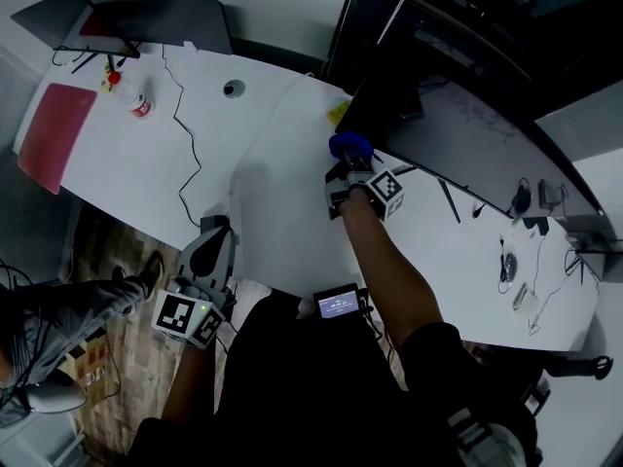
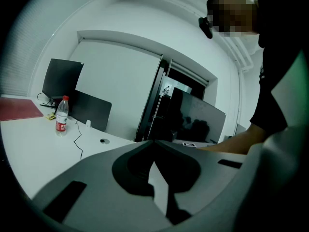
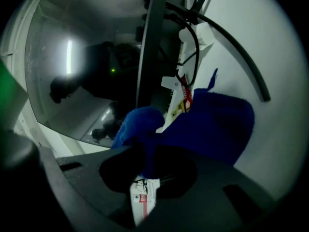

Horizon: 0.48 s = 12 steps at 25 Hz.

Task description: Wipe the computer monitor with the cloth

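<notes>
The computer monitor (image 1: 467,115) is a large dark screen leaning over the white desk (image 1: 282,193) at upper right. My right gripper (image 1: 350,161) is shut on a blue cloth (image 1: 350,146) at the screen's lower left corner. In the right gripper view the cloth (image 3: 212,124) bunches out of the gripper (image 3: 149,149), beside the monitor's glossy screen (image 3: 87,81) and its edge. My left gripper (image 1: 214,232) hangs low at the desk's near edge, shut with nothing in it (image 2: 154,144). From there the monitor (image 2: 198,120) is seen far off to the right.
A water bottle (image 1: 139,102), a red mat (image 1: 54,129) and a black cable (image 1: 190,154) lie on the desk's left part. A dark laptop (image 1: 146,22) stands at the back left. Small cables and gadgets (image 1: 516,270) lie at the right end. Wooden floor (image 1: 107,261) shows below left.
</notes>
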Each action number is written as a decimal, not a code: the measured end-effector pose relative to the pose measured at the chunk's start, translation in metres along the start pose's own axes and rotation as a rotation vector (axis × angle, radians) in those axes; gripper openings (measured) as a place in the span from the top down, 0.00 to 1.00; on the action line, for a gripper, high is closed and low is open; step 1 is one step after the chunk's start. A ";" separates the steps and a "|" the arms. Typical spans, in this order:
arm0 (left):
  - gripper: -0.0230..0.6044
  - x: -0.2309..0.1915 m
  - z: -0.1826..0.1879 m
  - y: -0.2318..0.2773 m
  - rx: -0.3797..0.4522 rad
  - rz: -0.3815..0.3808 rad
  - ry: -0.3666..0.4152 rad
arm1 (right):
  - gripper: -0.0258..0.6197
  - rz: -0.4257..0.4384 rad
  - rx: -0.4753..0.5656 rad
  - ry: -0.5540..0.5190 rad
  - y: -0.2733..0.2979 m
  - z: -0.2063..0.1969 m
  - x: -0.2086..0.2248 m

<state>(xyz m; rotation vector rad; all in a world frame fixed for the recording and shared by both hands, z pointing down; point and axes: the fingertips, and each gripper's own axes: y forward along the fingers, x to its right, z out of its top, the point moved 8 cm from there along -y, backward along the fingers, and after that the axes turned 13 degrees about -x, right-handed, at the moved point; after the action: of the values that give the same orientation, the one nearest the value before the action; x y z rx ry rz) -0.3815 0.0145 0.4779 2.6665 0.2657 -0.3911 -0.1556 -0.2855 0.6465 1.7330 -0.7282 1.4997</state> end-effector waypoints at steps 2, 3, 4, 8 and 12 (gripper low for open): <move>0.97 0.000 0.000 0.001 0.002 -0.003 -0.004 | 0.86 -0.005 -0.012 -0.006 0.004 -0.003 -0.001; 0.97 0.000 0.000 0.002 0.002 -0.005 -0.006 | 0.86 -0.008 -0.018 -0.009 0.007 -0.005 -0.001; 0.97 0.000 -0.001 0.003 0.004 -0.007 -0.007 | 0.86 -0.010 -0.025 -0.012 0.009 -0.006 -0.002; 0.97 0.002 -0.003 0.008 0.005 -0.020 -0.011 | 0.86 -0.013 -0.053 -0.014 0.020 -0.013 -0.005; 0.97 0.007 -0.003 0.013 -0.002 -0.029 -0.019 | 0.86 -0.017 -0.076 -0.009 0.028 -0.018 -0.006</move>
<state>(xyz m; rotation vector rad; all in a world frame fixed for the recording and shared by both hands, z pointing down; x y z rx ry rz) -0.3714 0.0046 0.4833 2.6579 0.2998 -0.4247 -0.1891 -0.2877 0.6461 1.6862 -0.7638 1.4359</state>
